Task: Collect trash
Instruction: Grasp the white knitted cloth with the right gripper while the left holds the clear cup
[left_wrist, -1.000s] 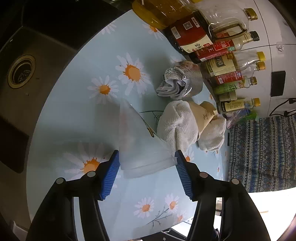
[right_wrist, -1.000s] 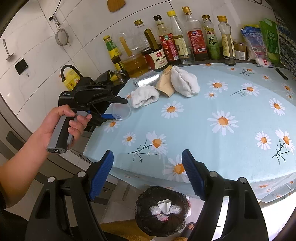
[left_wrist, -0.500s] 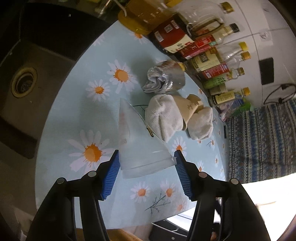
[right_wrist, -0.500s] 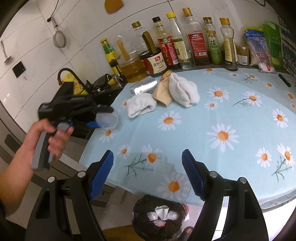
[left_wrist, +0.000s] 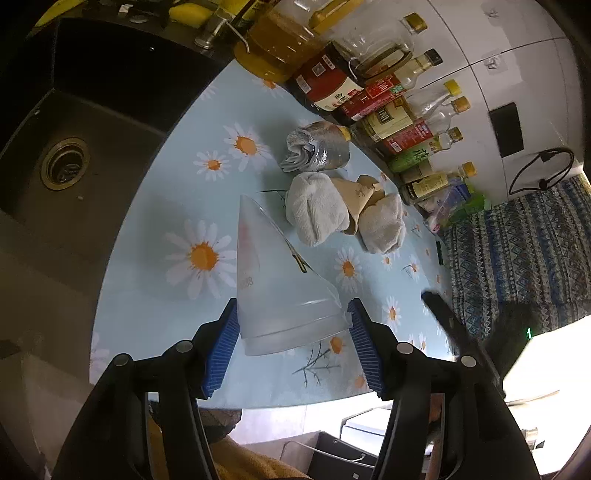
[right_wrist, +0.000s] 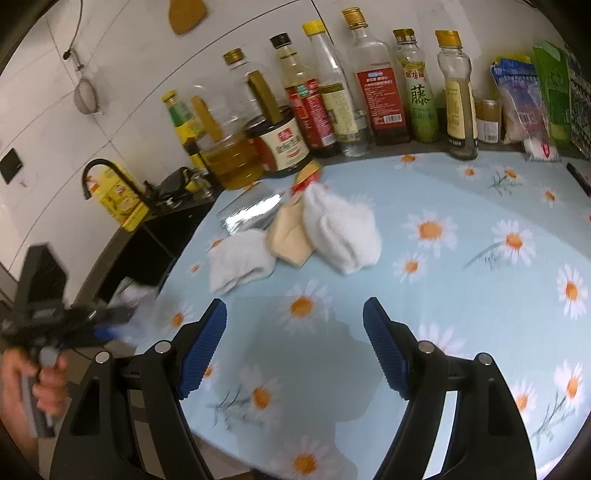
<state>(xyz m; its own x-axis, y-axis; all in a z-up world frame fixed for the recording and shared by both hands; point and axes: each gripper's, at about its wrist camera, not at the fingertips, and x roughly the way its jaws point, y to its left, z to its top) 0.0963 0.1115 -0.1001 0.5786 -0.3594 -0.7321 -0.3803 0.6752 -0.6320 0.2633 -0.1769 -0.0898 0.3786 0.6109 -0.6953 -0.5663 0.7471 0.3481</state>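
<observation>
- Currently, left claw (left_wrist: 291, 328) clamped on clear plastic cup (left_wrist: 273, 284), above the surface (left_wrist: 177, 206).
- Right claw (right_wrist: 295, 345) apart, empty, near white towels (right_wrist: 340, 232) on that surface.

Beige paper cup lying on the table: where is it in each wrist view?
Left wrist: beige paper cup right of centre, between two white towels.
Right wrist: beige paper cup left of centre, between the same towels.
Shared landmark: crumpled foil beside them, near the bottles.
</observation>
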